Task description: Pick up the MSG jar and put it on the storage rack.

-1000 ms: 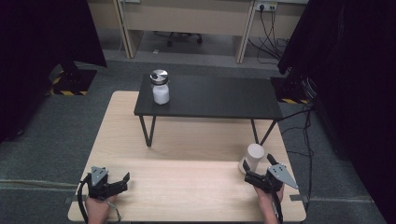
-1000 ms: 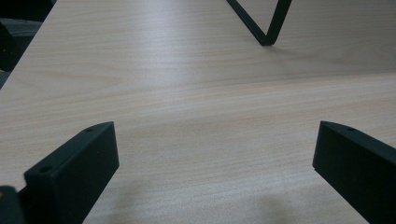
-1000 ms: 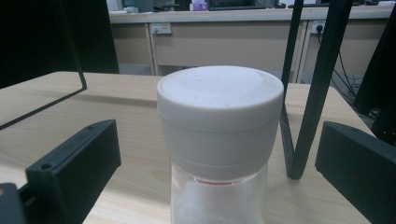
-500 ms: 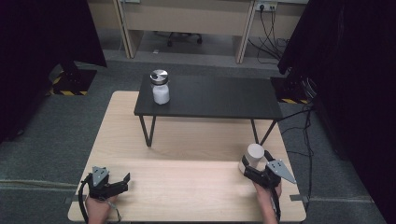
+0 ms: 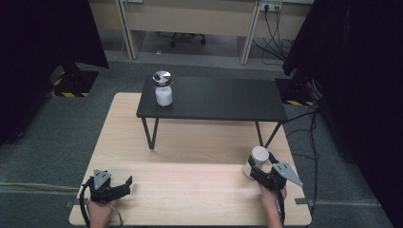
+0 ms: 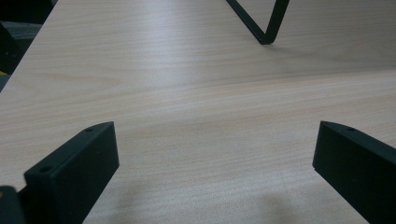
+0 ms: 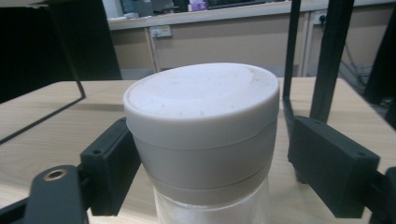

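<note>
Right gripper view is giving me the white-lidded jar [image 7: 203, 135] close up, standing upright on the pale wooden worktop [image 7: 42, 126] between my two black fingers [image 7: 109, 168]. The left one is sitting against the jar's lid band, or so near that I cannot separate them, while the right one is standing just clear of it with a thin gap showing. The fingers have just been closing in around the jar, and I am not seeing them clamping it on both sides. From the high view, the jar [image 5: 257, 157] is sitting near the right edge of the worktop [image 5: 190, 190], just in front of the right leg of the low black table [image 5: 218, 97] that stands on the worktop's far half. My right gripper [image 5: 260, 172] is coming at the jar from the near side, with its grey plate beside the wrist and the person's hand behind it. A second jar with a shiny metal lid [image 5: 163, 89] is standing on the black table's left end, well apart from the first. My left gripper [image 5: 124, 184] is lying at the worktop's near left corner, and in the left gripper view its fingers [image 6: 74, 172] are spreading wide with bare wood between them and a black table leg [image 6: 264, 23] farther off.
</note>
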Tool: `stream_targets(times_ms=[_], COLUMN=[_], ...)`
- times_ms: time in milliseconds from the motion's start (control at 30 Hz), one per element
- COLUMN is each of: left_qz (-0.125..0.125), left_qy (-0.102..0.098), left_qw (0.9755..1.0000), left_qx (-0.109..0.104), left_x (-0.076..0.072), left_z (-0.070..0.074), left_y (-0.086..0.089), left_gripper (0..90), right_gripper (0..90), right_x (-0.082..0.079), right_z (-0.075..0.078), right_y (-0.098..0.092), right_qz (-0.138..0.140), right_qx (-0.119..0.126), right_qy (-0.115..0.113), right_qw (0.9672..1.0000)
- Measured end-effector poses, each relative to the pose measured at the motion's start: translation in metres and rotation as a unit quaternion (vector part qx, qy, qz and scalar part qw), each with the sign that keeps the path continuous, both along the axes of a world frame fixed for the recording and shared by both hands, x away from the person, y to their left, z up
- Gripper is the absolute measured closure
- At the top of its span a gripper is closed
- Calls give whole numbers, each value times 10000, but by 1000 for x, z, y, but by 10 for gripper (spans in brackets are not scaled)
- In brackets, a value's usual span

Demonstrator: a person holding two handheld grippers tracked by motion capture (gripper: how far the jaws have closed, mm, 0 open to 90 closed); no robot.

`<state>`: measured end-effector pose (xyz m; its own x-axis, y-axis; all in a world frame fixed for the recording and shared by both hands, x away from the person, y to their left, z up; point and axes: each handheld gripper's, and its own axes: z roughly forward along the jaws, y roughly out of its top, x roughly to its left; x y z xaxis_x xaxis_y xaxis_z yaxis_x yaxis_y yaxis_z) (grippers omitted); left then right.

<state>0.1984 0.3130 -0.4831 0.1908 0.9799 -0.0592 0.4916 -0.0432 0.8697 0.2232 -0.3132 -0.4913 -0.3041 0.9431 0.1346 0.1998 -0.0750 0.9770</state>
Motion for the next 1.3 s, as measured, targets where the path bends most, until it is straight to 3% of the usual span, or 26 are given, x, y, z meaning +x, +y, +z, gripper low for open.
stream_targets(times_ms=[167, 867, 1300], left_qz=[19, -6, 8], left_qy=[14, 28, 8], left_qw=[10000, 10000, 10000], left_qx=[-10, 11, -46], left_x=[0, 1, 0], left_z=[0, 1, 0], left_y=[0, 0, 1], left_gripper=[0, 0, 0], right_gripper=[325, 334, 335], right_x=[1, -2, -5], right_z=[-1, 12, 31], right_y=[-2, 0, -5], right_qz=[148, 118, 206], right_qx=[-16, -167, -201], right_qy=[-51, 114, -47], right_qw=[9999, 9997, 9996])
